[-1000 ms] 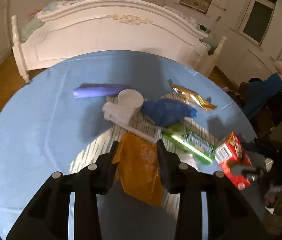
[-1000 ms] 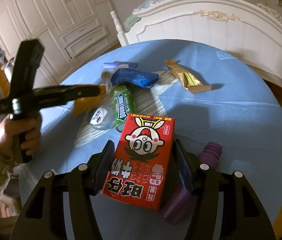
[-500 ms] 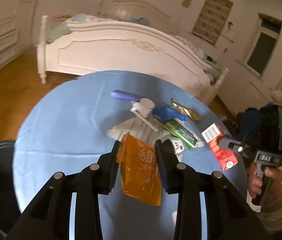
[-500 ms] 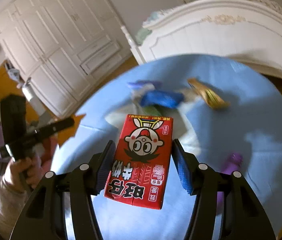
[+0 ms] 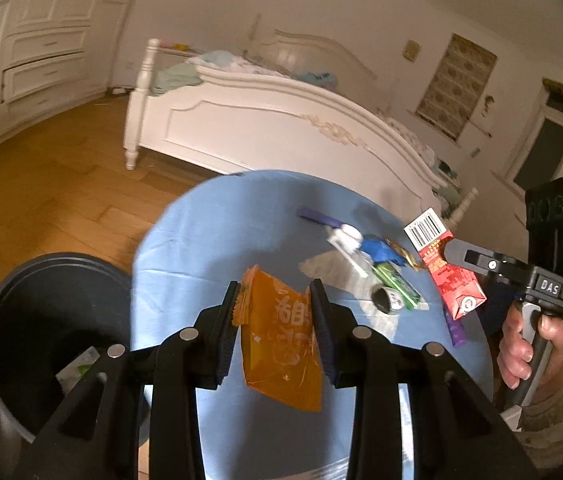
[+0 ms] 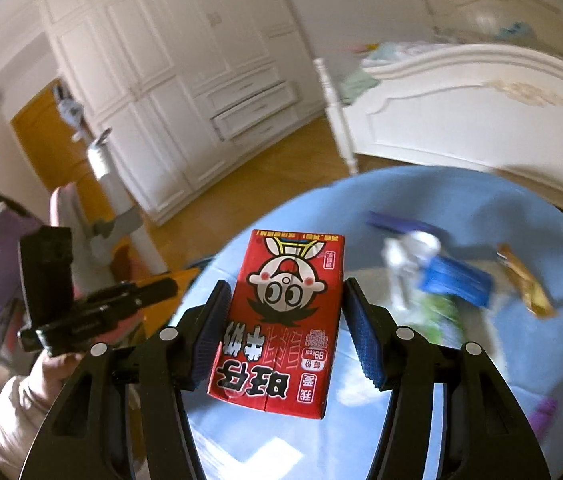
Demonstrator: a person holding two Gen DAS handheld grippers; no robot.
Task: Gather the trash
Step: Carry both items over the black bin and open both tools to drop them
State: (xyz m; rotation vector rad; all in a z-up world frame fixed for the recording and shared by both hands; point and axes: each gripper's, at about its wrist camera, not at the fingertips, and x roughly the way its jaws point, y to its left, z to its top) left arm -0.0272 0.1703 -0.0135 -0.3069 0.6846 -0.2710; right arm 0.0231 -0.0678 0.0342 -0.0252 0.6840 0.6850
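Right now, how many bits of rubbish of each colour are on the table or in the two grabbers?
Orange wrapper: 1, in the left gripper
Red carton: 1, in the right gripper
Purple pieces: 2, strip and tube
White cup: 1
Blue wrapper: 1
Gold wrapper: 1
Green pack: 1
Black tub: 1
Total: 9

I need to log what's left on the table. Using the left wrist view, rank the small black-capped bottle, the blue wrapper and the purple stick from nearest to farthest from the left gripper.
1. small black-capped bottle: just right of the left gripper, beside the green pack.
2. blue wrapper: farther back, mid-table.
3. purple stick: farthest, toward the bed side.
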